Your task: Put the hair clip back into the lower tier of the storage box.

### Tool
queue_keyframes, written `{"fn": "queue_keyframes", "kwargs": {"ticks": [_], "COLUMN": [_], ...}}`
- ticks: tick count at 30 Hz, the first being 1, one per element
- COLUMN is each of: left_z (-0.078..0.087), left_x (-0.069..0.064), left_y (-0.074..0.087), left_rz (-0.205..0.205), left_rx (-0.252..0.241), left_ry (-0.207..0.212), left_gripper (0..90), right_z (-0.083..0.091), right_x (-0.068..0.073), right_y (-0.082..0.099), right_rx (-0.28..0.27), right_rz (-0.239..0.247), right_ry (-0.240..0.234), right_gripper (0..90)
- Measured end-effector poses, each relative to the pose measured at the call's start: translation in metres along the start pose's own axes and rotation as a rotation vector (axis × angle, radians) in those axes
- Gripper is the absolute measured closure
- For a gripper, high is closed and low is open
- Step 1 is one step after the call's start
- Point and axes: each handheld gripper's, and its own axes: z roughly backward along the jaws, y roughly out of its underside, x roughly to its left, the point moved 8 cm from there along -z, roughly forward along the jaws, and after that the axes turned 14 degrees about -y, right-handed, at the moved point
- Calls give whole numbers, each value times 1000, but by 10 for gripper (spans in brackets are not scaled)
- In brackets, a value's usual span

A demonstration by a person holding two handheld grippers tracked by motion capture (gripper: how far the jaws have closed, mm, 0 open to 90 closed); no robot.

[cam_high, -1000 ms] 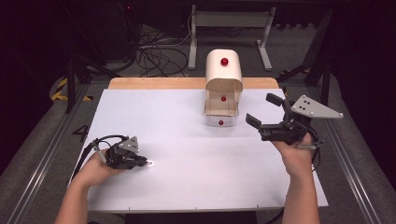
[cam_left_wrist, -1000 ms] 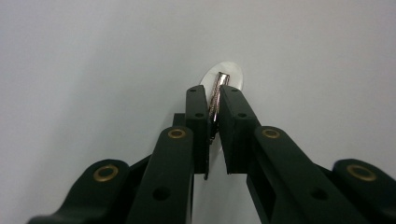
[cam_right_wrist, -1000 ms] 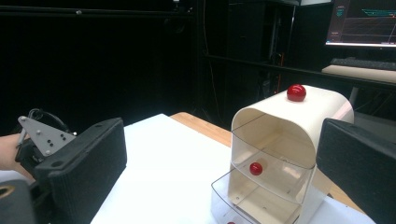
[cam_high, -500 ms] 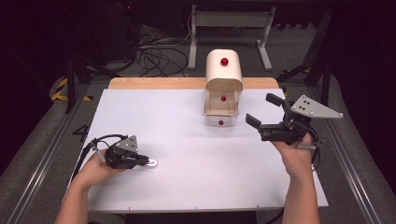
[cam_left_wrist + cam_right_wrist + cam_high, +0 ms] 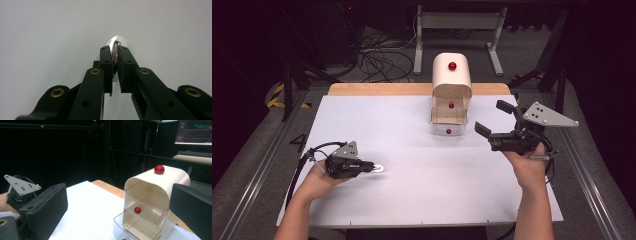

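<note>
While the high view shows a "4" marked beside the white bench [image 5: 412, 200], a cream round-topped drawer box [image 5: 452, 80] with red knobs stands at its far edge. The left gripper [image 5: 113, 53] has its jaws clenched on a thin shiny disc [image 5: 120, 40]. The right gripper [image 5: 117, 205] holds its padded jaws wide apart.

the left gripper [image 5: 114, 53] jaws hide most of a small shiny disc [image 5: 119, 40]; what it is, too small to tell.
</note>
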Motion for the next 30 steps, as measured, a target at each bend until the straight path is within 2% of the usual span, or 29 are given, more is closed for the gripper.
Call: {"fn": "queue_keyframes", "kwargs": {"ticks": [9,13,20,30], "left_z": [-1,0,2,8], "left_x": [-2,-2,-2,-2], "left_y": [-12,-15,-24,-42], "left_rz": [38,48,49,51], "left_rx": [-74,-87,-107,-143], "left_ry": [-17,-30,-82,-111], "left_gripper": [835,835,834,835], "right_z": [-1,0,1,2], "right_x": [0,-1,0,1], "right_y": [0,0,0,-2], "right_rx": [-1,0,-3,-11], "right_rz": [-5,-4,-5,-1], "right_ry": [-1,1,0,-4], "right_gripper": [25,25,25,25]}}
